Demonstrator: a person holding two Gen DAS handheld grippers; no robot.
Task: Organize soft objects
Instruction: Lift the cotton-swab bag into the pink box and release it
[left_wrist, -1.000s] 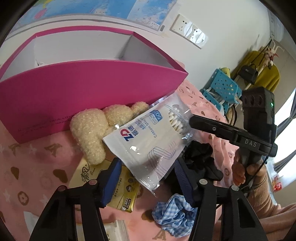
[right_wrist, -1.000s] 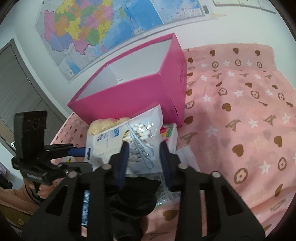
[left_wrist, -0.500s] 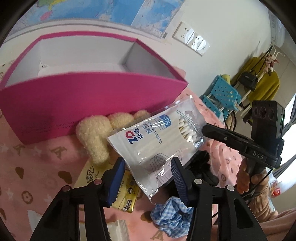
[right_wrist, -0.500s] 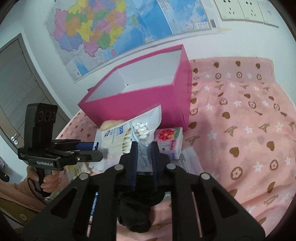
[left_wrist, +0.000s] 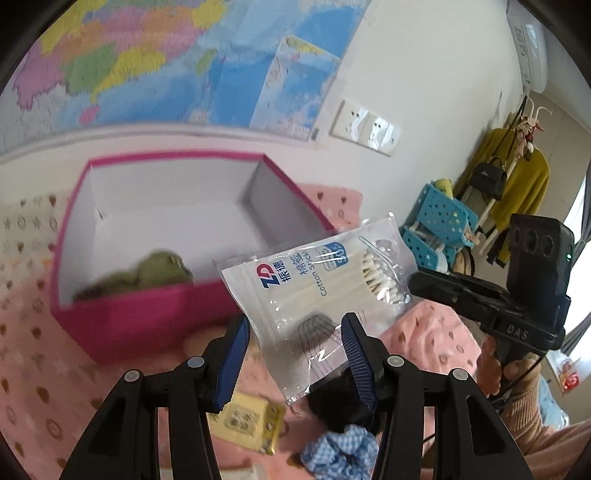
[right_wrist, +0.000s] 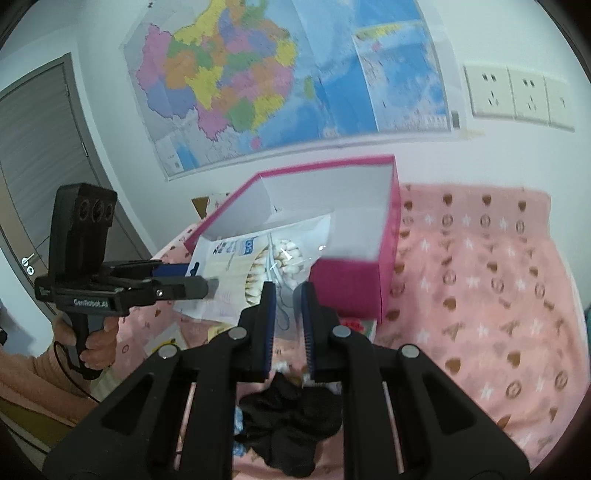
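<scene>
1. We have lifted the cotton swab bag (left_wrist: 317, 291) off the bed (right_wrist: 480, 295); a second ago it lay low against the pink box (left_wrist: 147, 321), now it hangs at the rim, ready to drop in.
2. Our right gripper (right_wrist: 287, 295) pinches the bag's end.
3. Our left gripper (left_wrist: 295, 332) is spread wide around its lower edge, not clamping.

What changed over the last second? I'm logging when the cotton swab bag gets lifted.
The right gripper closed on the cotton swab bag and raised it from the pile toward the pink box. The left gripper stayed open, the black fabric and blue scrunchie unmoved.
</scene>
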